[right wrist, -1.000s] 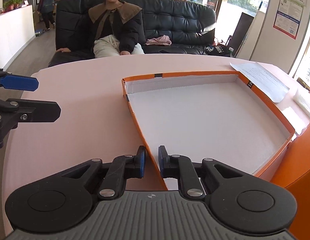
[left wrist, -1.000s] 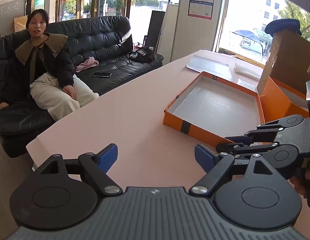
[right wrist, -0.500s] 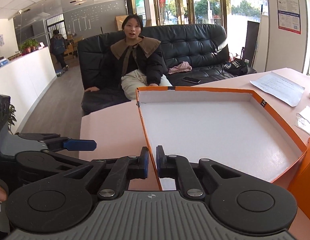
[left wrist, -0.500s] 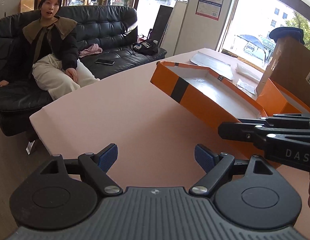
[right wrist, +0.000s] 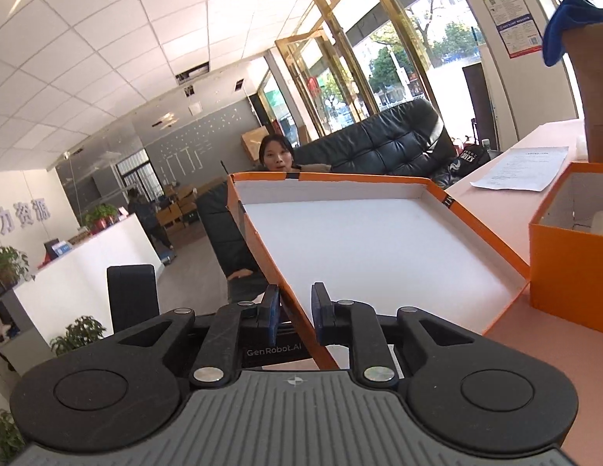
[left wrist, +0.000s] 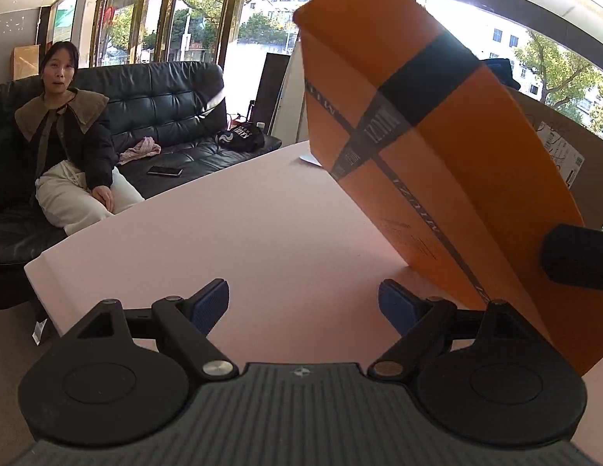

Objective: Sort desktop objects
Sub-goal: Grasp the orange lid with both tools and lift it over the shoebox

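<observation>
Orange lid (right wrist: 379, 240) has risen steeply, right claw (right wrist: 295, 312) pinching its edge (left claw (left wrist: 303, 305) agape).

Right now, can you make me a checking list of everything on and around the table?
Surface: pink table, mostly bare.
Job's things: orange box lid lifted and tilted; open orange box on the table.
Clutter: printed paper sheet; cardboard box with a blue cloth.
Grippers: right gripper shut on the lid's side wall; left gripper open, holding nothing.
Cables: nothing seen.
Surroundings: seated person on a black sofa; phone; windows.
</observation>
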`<state>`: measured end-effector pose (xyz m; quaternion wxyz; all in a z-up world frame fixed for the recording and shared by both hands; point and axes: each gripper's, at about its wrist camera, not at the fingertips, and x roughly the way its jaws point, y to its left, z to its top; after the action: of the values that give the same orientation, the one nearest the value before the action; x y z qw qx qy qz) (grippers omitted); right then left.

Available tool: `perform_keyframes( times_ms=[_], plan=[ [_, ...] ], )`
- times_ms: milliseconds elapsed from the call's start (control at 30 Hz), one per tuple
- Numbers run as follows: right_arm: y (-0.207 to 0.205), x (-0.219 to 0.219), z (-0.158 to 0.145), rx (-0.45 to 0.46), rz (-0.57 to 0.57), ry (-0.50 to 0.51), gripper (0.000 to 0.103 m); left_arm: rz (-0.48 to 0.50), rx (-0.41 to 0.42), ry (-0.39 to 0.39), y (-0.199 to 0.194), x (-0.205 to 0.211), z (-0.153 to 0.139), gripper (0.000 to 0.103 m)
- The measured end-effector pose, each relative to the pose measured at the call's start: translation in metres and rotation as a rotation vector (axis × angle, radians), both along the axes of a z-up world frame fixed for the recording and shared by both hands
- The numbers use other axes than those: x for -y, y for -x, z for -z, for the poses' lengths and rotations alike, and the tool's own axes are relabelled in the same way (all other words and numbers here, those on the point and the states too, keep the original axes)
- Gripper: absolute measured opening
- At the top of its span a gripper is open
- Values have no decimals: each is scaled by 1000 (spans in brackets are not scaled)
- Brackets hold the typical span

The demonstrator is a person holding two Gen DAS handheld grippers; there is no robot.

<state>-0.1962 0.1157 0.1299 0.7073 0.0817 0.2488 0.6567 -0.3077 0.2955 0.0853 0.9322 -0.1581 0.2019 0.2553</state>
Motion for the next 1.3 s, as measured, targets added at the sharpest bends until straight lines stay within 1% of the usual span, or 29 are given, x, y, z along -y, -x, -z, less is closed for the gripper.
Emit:
perform_keyframes(
  times_ms=[67,133,200,233,367,400,467,533,600,633,733,767,800,833,900,967,1000,1033,1100,1133,1167,1233,1267,1300],
  plan=[
    [-13,35,-1,-57,40,-45,20,23,32,-8,-7,21,-6,84],
    [-27,69,2,-102,92,-80,21,65,55,0,-28,42,-9,84],
    [-43,101,7,-135,160,-108,20,103,60,1,-45,71,-7,84],
    [-50,116,10,-144,194,-119,19,126,60,-5,-54,86,-5,84],
    [-81,166,34,-155,345,-105,18,190,12,-80,-94,138,11,84],
    [-89,174,42,-171,373,-99,17,208,-4,-83,-103,147,16,84],
    [-103,186,60,-213,412,-101,17,251,-39,-63,-121,161,26,84],
    [-110,191,73,-246,439,-113,17,269,-59,-49,-135,169,37,84],
    [-111,190,78,-234,483,-84,17,275,-73,-38,-145,174,48,84],
    [-109,188,80,-207,508,-68,17,267,-70,-44,-148,175,52,89],
    [-101,189,93,-125,584,-26,19,274,-38,-45,-152,172,59,91],
    [-99,187,95,-111,608,-16,27,278,-30,-46,-153,172,59,93],
    [-98,188,99,-105,637,-15,42,281,-22,-49,-153,172,59,93],
    [-97,189,104,-108,663,-21,49,284,-18,-54,-152,172,58,93],
    [-95,189,112,-146,689,-53,78,291,-12,-73,-152,169,56,93],
    [-93,189,120,-166,706,-102,89,297,-3,-75,-149,164,56,93],
    [-90,188,123,-154,708,-135,92,298,5,-74,-148,160,56,93],
    [-89,186,125,-133,707,-145,93,298,16,-72,-146,155,55,93],
    [-89,175,124,-103,694,-97,94,276,66,-72,-140,141,54,93],
    [-90,171,124,-105,684,-79,94,262,83,-74,-138,133,54,93],
    [-92,167,125,-123,676,-68,94,256,82,-75,-139,127,54,93],
    [-95,159,129,-171,661,-41,94,235,60,-59,-142,110,55,93],
    [-97,154,130,-178,661,-15,94,210,73,-43,-139,102,54,93],
    [-98,148,129,-171,669,20,94,174,97,-43,-135,92,51,93]
  ],
)
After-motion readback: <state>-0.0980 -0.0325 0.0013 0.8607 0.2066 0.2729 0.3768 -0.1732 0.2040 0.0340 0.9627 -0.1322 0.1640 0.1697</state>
